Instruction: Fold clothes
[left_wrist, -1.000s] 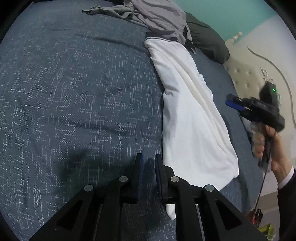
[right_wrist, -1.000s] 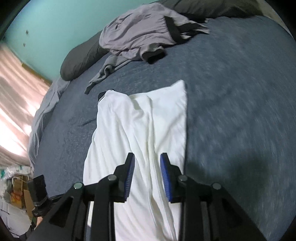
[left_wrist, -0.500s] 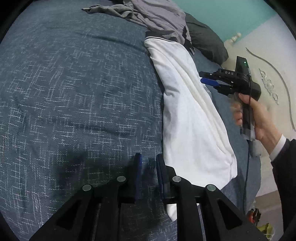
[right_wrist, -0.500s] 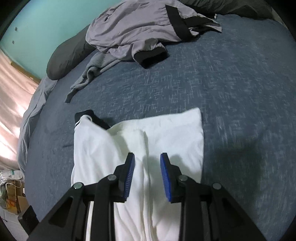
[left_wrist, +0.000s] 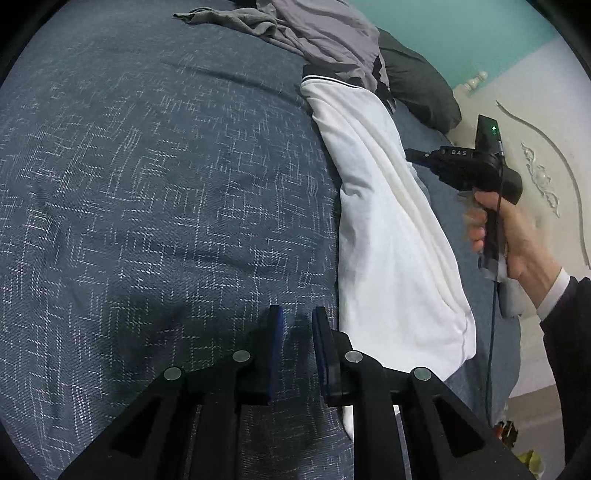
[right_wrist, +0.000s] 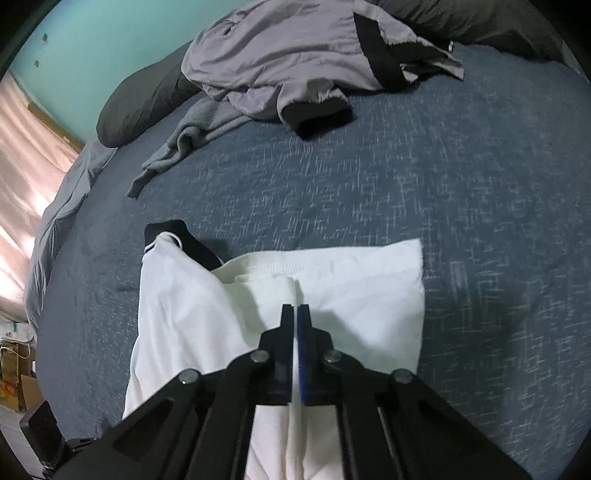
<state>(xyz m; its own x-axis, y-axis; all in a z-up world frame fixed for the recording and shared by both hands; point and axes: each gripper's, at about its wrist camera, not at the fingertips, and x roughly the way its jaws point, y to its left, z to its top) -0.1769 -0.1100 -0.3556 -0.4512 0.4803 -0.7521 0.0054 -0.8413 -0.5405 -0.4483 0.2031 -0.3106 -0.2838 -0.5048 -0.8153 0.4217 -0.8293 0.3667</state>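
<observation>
Dark blue bedspread (left_wrist: 147, 192) covering whole bed. White garment (right_wrist: 354, 295), folded lengthwise, lying stretched along it. Grey clothes (right_wrist: 295, 55) lying heaped beyond, against dark pillow (right_wrist: 136, 99). Left gripper (left_wrist: 297, 325) hovering over bare bedspread just beside garment's edge, jaws slightly apart, holding nothing. Right gripper (right_wrist: 295, 314) sitting over garment's central crease, jaws together; whether pinching cloth, cannot tell.
</observation>
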